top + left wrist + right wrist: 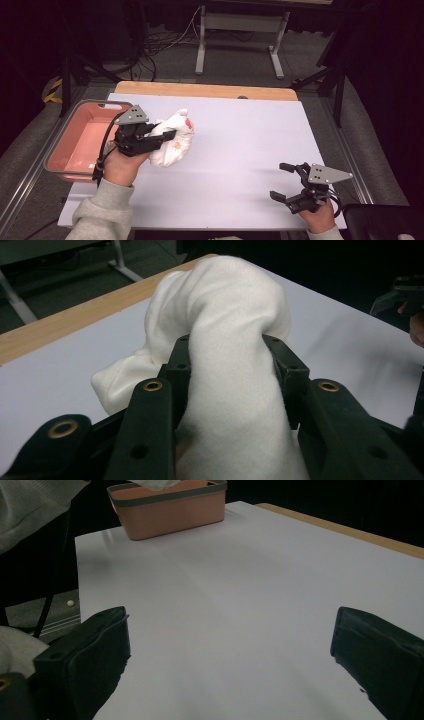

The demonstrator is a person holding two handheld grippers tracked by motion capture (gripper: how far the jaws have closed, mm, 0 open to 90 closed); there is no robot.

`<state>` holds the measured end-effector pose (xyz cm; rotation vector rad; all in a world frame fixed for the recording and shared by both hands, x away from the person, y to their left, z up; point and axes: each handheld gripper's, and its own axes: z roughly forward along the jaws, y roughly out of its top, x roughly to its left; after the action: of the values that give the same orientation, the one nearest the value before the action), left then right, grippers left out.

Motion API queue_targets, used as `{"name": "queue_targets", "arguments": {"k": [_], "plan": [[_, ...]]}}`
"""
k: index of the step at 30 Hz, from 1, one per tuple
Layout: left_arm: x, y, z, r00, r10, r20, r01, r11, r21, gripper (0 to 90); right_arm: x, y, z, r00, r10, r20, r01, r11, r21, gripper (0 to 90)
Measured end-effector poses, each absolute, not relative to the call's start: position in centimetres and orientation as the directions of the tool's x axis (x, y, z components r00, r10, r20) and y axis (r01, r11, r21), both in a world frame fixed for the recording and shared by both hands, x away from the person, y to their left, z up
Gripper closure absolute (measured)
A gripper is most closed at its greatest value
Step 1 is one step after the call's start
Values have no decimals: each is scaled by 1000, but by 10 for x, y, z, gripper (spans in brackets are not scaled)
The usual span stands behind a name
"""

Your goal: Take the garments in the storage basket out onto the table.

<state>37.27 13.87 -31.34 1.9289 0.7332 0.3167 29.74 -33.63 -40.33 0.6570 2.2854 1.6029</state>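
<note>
A bunched white cloth (174, 140) with a red spot and a small yellow mark hangs over the left part of the white table (240, 145). My left gripper (159, 134) is shut on it; in the left gripper view the two black jaws squeeze a thick fold of the white cloth (225, 365). The pink bin (85, 142) stands just left of that hand. Near the table's front right corner my right gripper (283, 181) stands open, and between its wide-set jaws lies bare white table (235, 630).
The pink bin (167, 505) sits at the table's left edge, with something white at its top in the right gripper view. A wooden strip (200, 90) runs along the far edge. Beyond it are a grey stand (240, 35) and cables on the floor.
</note>
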Motion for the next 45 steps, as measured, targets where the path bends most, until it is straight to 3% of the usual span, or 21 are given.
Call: {"name": "queue_targets", "arguments": {"k": [16, 45], "plan": [[379, 92, -338, 822, 559, -108, 341, -332, 879, 618, 298, -339, -404, -859, 510, 42, 210, 277, 937, 28], [409, 55, -397, 797, 586, -144, 406, -344, 846, 613, 299, -340, -406, -863, 503, 46, 215, 284, 935, 28]]}}
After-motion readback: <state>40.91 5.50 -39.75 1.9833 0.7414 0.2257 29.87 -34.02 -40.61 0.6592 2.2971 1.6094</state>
